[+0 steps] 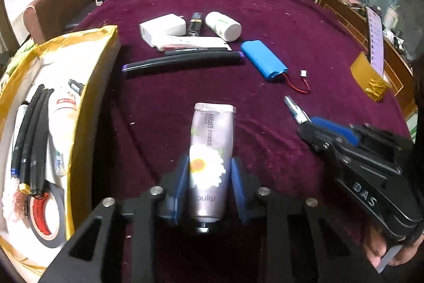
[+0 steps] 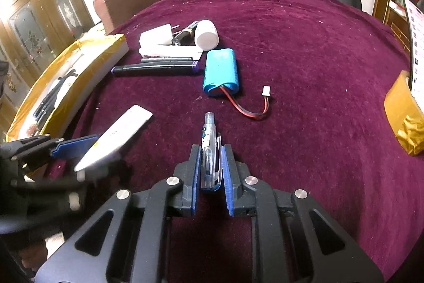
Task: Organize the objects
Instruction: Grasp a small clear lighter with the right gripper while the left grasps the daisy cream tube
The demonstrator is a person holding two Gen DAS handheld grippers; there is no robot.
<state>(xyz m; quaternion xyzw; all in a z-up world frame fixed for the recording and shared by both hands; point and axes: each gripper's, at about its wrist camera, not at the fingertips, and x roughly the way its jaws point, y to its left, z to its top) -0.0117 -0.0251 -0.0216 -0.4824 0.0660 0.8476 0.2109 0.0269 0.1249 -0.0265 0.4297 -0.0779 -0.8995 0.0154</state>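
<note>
On maroon cloth (image 1: 291,31), beside yellow box (image 1: 103,76): left gripper (image 1: 209,184) clamped on cream tube (image 1: 210,150), right gripper (image 2: 210,169) clamped on pen (image 2: 209,150); best carried level, released low inside box.

The lilac tube (image 1: 209,163) with the daisy picture reads "cream" near its crimped end and "oulisi" near its cap, with small characters too blurred to read. The right claw (image 1: 307,123) body carries raised letters "DAS".
</note>
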